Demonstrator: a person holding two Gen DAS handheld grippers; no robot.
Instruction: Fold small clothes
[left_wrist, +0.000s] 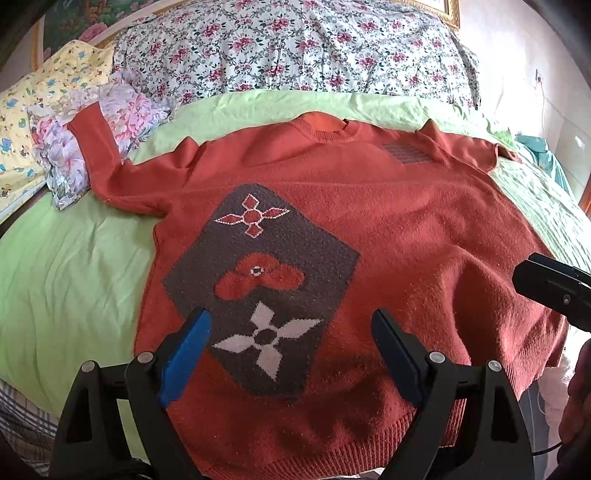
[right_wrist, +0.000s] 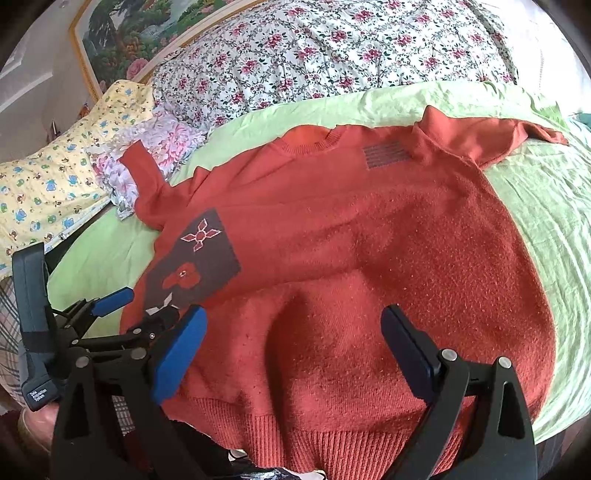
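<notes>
A rust-red knitted sweater lies face up and spread out on the light green bedsheet, hem toward me, collar away. A brown diamond patch with flower motifs covers its left front. The left sleeve bends up onto crumpled floral cloth; the right sleeve lies out to the right. My left gripper hovers open over the lower patch, holding nothing. My right gripper hovers open over the lower right body near the ribbed hem, also empty. The left gripper shows at the right wrist view's left.
A floral quilt is piled at the back of the bed. A yellow patterned pillow and crumpled floral cloth lie at the far left. A framed picture hangs on the wall. Teal fabric sits at the right edge.
</notes>
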